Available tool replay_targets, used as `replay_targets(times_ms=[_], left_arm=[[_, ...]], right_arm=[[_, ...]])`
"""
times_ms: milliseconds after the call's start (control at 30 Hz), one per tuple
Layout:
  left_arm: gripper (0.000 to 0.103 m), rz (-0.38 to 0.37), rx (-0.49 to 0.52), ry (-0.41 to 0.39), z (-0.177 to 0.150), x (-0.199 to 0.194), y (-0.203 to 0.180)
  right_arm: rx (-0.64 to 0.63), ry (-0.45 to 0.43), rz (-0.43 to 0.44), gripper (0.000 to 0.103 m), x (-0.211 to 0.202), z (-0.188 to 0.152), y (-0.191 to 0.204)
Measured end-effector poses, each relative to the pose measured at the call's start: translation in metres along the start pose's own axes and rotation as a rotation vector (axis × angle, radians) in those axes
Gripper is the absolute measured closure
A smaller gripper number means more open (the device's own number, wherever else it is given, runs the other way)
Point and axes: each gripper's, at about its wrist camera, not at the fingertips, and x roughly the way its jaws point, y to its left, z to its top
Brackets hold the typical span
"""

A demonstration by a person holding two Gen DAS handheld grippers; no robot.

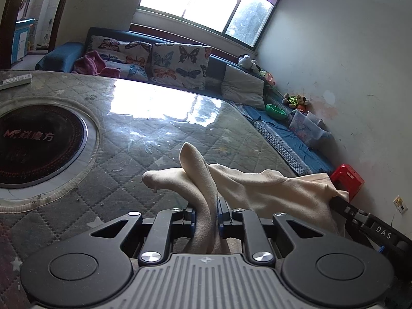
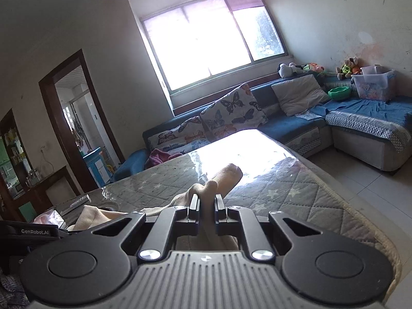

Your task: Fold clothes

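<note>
Above quilted table (image 1: 159, 139), cream garment (image 1: 257, 188) clamped by left hand-held gripper (image 1: 207, 212), right hand-held gripper (image 2: 207, 203)

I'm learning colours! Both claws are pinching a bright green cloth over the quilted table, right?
Not quite. The cloth is cream, not green; the left wrist view shows it plainly. Both the left claw and the right claw do pinch it over the quilted table.

The cooktop (image 1: 38, 139) set in the table reads "M" with Chinese characters; the right gripper's (image 1: 373, 228) body "DAS"; the left gripper's (image 2: 36, 231) side "GenRobot.AI".
</note>
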Motion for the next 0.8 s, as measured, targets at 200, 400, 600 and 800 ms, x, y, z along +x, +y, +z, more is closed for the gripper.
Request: replay_targets(times_ms=[200,400,600,800], left_arm=[[0.086,-0.004,0.052,-0.001,-0.001,0.004,-0.017],[0.086,-0.004,0.084,0.009,0.003,0.014,-0.026],[0.086,0.0,0.112,0.02,0.008,0.024,-0.033],[0.086,0.008,0.132,0.03,0.013,0.036,-0.038]], right_arm=[[0.001,-0.019,-0.024,0.094,-0.008,0.002,-0.006],[-0.009,-0.024,-0.046,0.094,-0.008,0.006,-0.01],[-0.015,-0.023,-0.049,0.094,-0.003,0.01,-0.013],[-0.023,-0.02,-0.043,0.094,0.005,0.019,-0.016]])
